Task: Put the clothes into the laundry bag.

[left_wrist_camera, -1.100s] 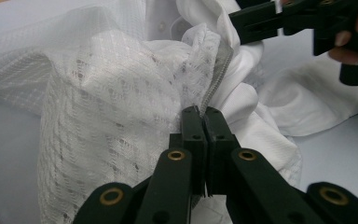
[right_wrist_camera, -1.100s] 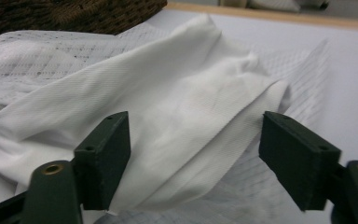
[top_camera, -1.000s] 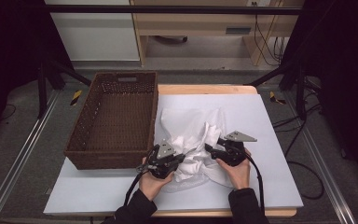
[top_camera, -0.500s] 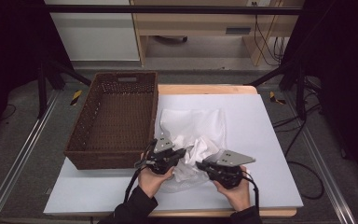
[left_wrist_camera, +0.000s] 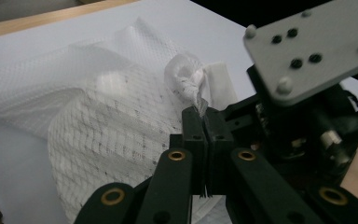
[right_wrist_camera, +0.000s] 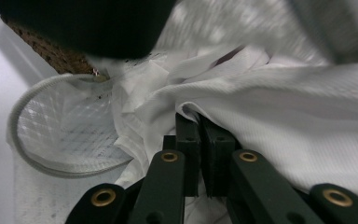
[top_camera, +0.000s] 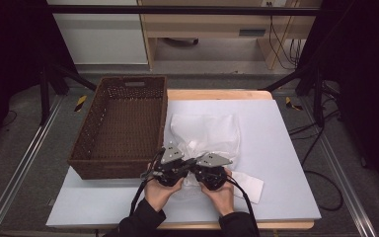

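A white mesh bag lies on the white table cover, with a white cloth bunched at its near end. My left gripper is shut, and a thin fold of the mesh bag is pinched between its jaws. Right beside it, my right gripper is shut on the white cloth, its jaws buried in the folds. The bag's corded round mouth gapes to the left in the right gripper view. The right gripper's grey plate looms close in the left gripper view.
A brown wicker basket stands empty to the left of the bag, its near corner close to the grippers. A loose white end of cloth trails on the table cover to the right of my hands.
My right gripper has moved left and toward me, up against the left gripper, and now sits shut in the cloth. The bag's near end is drawn in and bunched. The left gripper barely moved.
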